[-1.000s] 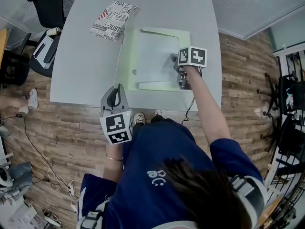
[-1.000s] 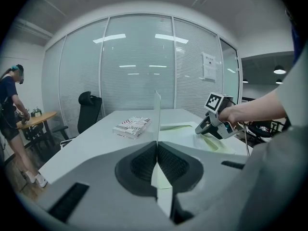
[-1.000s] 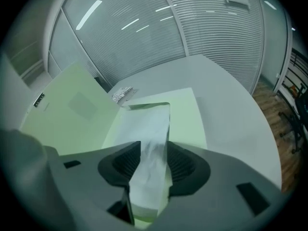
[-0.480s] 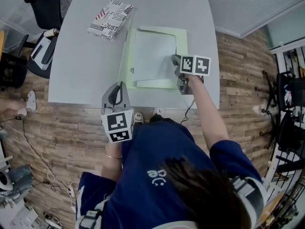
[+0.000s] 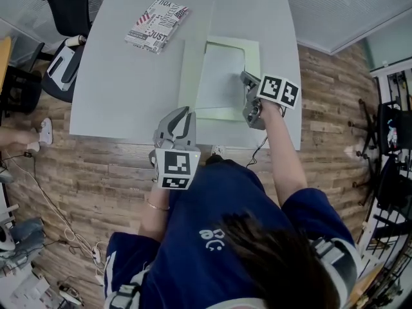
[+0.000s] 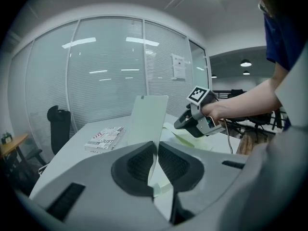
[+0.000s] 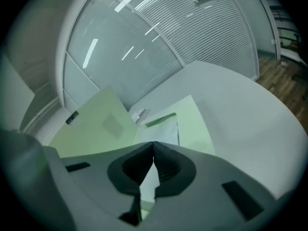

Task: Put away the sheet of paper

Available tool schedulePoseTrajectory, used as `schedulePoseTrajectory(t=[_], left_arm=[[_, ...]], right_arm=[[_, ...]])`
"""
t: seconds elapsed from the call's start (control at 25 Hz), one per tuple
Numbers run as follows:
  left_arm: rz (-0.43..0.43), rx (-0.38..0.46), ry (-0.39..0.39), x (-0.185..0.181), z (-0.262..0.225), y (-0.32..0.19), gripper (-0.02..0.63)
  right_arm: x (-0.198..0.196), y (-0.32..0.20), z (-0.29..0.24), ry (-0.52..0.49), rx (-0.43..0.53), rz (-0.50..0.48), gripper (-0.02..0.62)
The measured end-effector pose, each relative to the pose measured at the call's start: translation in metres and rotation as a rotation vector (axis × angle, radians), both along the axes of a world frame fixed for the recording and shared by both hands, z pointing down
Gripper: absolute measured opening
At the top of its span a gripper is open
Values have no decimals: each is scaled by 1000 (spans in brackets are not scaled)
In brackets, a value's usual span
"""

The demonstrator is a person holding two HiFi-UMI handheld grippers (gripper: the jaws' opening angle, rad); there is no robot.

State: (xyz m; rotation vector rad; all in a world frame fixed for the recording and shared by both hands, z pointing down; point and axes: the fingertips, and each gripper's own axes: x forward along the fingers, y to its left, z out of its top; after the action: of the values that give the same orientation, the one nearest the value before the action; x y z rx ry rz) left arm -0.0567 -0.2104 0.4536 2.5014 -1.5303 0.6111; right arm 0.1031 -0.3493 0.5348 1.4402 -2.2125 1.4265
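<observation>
A pale green folder (image 5: 252, 51) lies open on the grey table (image 5: 122, 89), with a white sheet of paper (image 5: 222, 76) on its lower leaf. My left gripper (image 5: 187, 111) at the table's near edge pinches the raised folder cover (image 5: 193, 69). The thin cover (image 6: 147, 119) runs between its pads, and its jaws are opening slightly. My right gripper (image 5: 244, 78) rests on the folder's right side. Its jaws are closing shut on the near edge of the sheet (image 7: 161, 129), which passes between its pads.
A printed book (image 5: 158, 24) lies at the table's far left. An office chair (image 5: 64, 5) stands off the left edge. Wooden floor shows beyond the near edge, and glass walls with blinds stand behind the table.
My left gripper has moved right with the cover, which now leans over toward the sheet. My right gripper's jaws have gone from open to shut at the sheet's edge.
</observation>
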Motion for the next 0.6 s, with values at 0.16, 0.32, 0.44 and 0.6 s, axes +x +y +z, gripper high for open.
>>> schedulePoseTrajectory(t=[0.16,0.32,0.44,0.6], left_arm=[[113,15,-62,32,7,1,35],[234,-16,-76,64,18,4,57],[298,-68,-81,84,32,6,72],[352,-118,-106,104,51,7,80]], right_arm=[[50,14,-24,-75,60,151,11],[87,36,-49,-122,123,251,11],[104,55,-64,-155,167,310,11],[114,74,-63,-163,192,353,9]])
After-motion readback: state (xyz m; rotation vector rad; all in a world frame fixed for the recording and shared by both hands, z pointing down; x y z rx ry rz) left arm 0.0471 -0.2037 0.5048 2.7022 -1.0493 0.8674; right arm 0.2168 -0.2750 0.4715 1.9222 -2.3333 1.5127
